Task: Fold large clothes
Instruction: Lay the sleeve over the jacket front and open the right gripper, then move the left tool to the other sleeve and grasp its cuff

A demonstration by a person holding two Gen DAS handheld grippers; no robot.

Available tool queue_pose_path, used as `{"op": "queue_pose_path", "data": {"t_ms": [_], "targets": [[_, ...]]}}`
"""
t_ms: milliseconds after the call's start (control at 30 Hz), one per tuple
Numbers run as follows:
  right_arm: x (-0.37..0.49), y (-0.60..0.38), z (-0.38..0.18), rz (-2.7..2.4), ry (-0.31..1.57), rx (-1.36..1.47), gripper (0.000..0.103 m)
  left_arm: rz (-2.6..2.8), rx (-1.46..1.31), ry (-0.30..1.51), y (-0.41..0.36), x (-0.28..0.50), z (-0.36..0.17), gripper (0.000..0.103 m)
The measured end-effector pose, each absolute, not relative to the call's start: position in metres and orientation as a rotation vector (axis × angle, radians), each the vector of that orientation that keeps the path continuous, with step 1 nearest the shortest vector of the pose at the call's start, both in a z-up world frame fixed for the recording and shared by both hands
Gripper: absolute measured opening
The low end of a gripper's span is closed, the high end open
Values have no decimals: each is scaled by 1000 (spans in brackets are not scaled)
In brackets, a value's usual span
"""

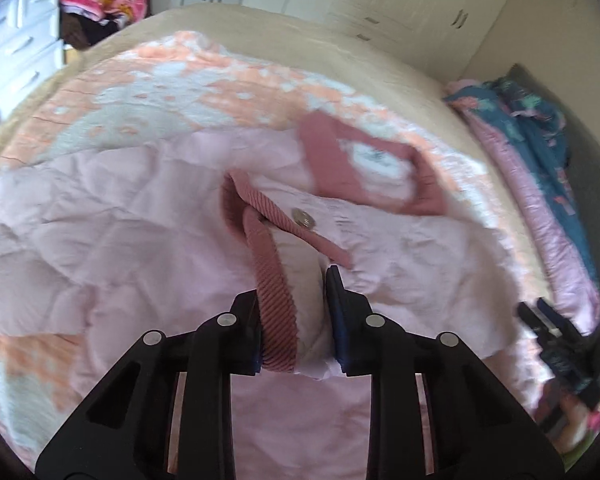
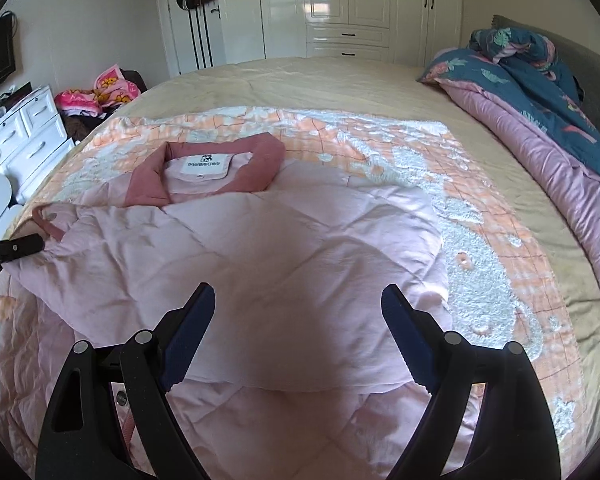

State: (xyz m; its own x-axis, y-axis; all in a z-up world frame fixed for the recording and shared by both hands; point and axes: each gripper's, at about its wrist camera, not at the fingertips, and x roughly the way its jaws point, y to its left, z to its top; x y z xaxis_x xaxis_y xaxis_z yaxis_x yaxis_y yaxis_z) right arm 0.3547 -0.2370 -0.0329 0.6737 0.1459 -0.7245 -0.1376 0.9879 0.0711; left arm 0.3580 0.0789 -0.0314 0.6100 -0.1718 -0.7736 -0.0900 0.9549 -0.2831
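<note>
A pale pink quilted jacket [image 2: 284, 240] lies spread on a peach and white blanket [image 2: 480, 216] on the bed [image 2: 340, 76], its darker pink collar [image 2: 220, 168] at the far side with a white label showing inside it. The left gripper [image 1: 296, 320] is pinched on a cuff [image 1: 276, 312] of ribbed darker pink knit, with the padded sleeve end bunched between its jaws; a metal snap button [image 1: 303, 218] sits on a ribbed strip just beyond. In the right wrist view this gripper shows only as a black tip at the far left edge, beside the same cuff. The right gripper [image 2: 298, 336] hovers above the near part of the jacket with its jaws spread wide and nothing between them. The jacket looks soft, puffy and light for its bulk: the filling should spring back rather than crease, so a fold will probably need pressing flat and may slide open on the smooth shell. The ribbed cuff and the collar look like the firmest, least slippery places to grip, while the quilted body would likely bunch and slip from a narrow pinch unless a seam or the hem edge is taken. A sensible hold for the free gripper would be the shoulder seam or the near hem at the right, so that the sleeve can be carried across the body without dragging the rest along. A blue flowered duvet [image 2: 540, 80] is heaped at the right edge, well apart from the jacket.
</note>
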Motion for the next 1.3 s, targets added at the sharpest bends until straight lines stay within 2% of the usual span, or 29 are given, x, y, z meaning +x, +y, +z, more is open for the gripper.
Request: {"op": "queue_pose_path", "data": {"t_ms": [200,333,433,600,633,667,800,867,967,1300], "targets": [[369,-233,-60,142,930,2,85,-18,-296,997,89,353,-67,17],[374,-230,-78,125,978,-15,87,-16,-296,1009,90,355,-72,20],[370,-228,-71,126,969,10,86,-11,-277,1005,87,353,-67,22],[353,-224,-43,146,896,44,88,-22,-272,989,84,346,-53,41],[349,-223,-39,145,888,40,95,-25,-272,982,83,344,-49,47],[344,-221,-33,142,875,47,97,-25,-271,975,83,341,-45,53],[334,-214,-17,150,855,54,97,-30,-281,953,84,334,-32,60],[329,-210,-9,154,840,50,97,-27,-276,950,83,329,-26,84],[322,-205,1,157,822,50,98,-21,-270,933,85,321,-16,94],[300,-179,32,178,753,9,98,30,-276,896,103,297,1,94]]}}
